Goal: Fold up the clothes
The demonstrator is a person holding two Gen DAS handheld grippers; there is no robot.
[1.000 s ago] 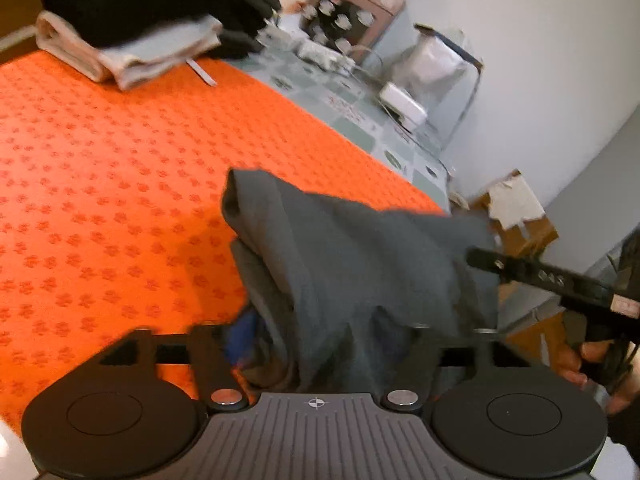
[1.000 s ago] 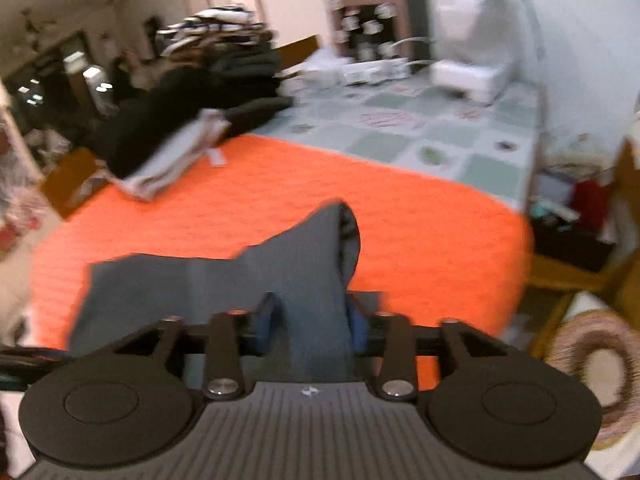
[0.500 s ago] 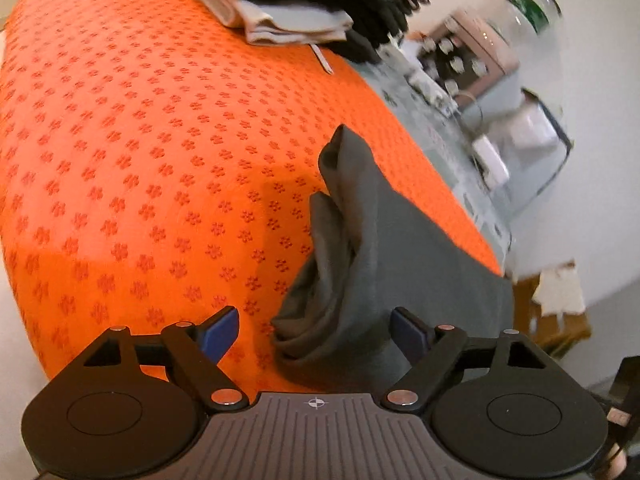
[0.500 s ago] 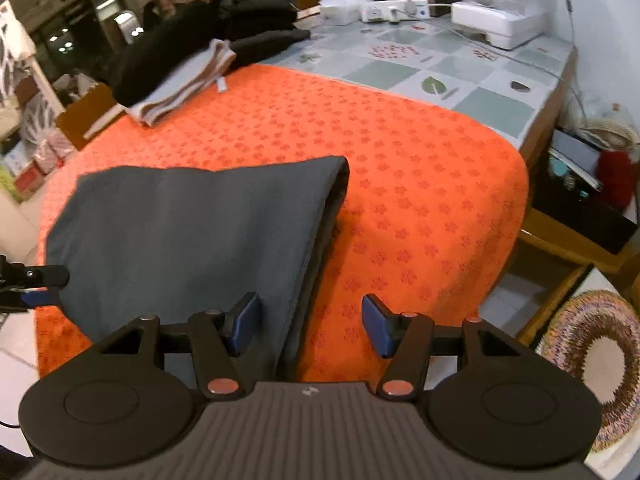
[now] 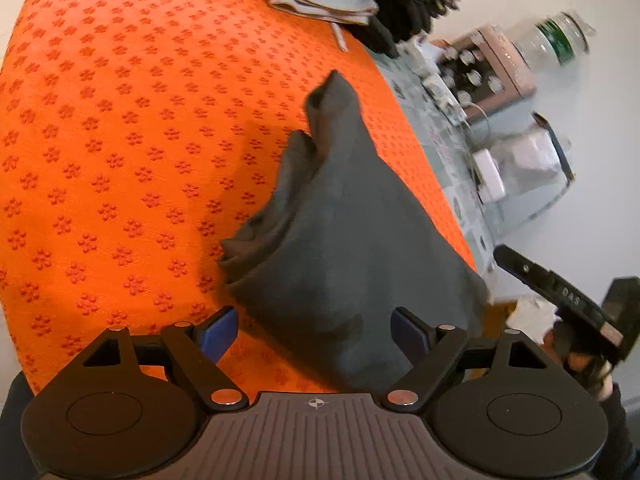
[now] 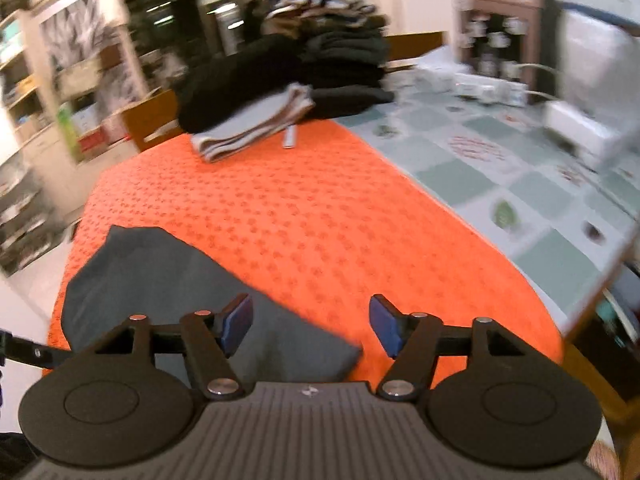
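Lying: grey garment is resting doubled over on the orange worktop cover, layers bunching along one edge
Left hand-held gripper: fingers spreading wide, gripping nothing
Right hand-held gripper: likewise gaping, hovering empty
Doing it well: probably smoothing bunched layers before any further fold

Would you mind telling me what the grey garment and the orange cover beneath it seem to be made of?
Grey garment: soft matte knit, probably cotton jersey; it folds in limp layers. Orange cover: textured woven or quilted fabric, matte, with a raised repeating flower pattern.
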